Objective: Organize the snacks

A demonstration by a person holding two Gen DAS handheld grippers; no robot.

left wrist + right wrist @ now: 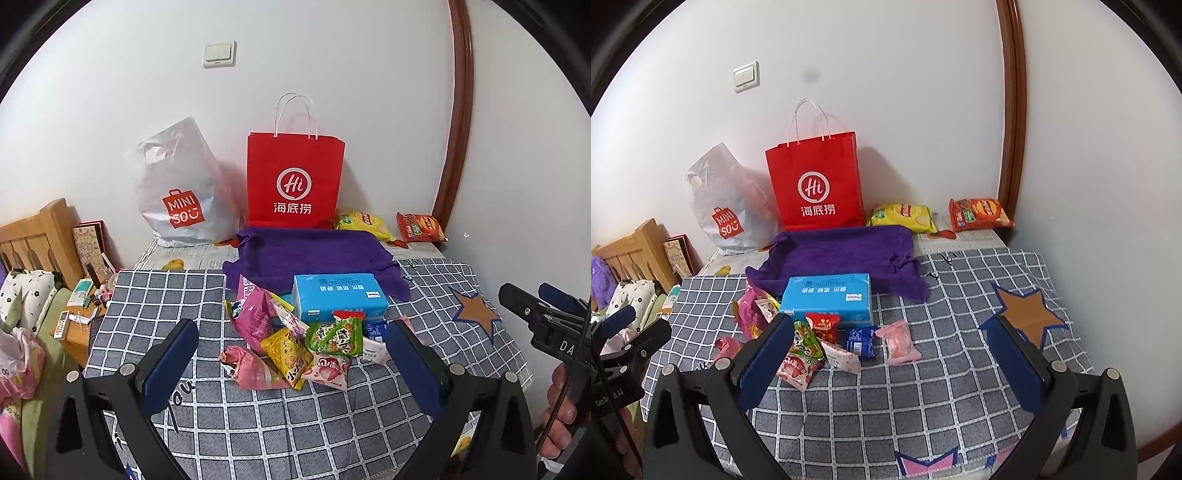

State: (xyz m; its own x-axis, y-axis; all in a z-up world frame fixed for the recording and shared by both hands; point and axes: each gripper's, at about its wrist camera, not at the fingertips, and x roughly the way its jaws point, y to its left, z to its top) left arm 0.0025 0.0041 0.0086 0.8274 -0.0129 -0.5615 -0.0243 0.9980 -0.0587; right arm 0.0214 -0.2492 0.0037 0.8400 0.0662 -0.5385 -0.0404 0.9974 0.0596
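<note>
A heap of small snack packets (295,343) lies on the grey checked cloth (177,295), in front of a blue tissue pack (340,297). My left gripper (291,362) hangs open just short of the heap, nothing between its fingers. In the right wrist view the same packets (812,343) sit left of centre, with a blue packet (862,341) and a pink packet (899,341) lying apart. My right gripper (890,363) is open and empty above the cloth. A red paper bag (295,181) stands against the wall.
A purple towel (314,258) is spread behind the tissue pack. A white plastic bag (181,195) leans left of the red bag. Yellow (903,218) and orange (979,214) chip bags lie at the back right. A cluttered bedside stand (77,314) and wooden headboard (33,236) are left.
</note>
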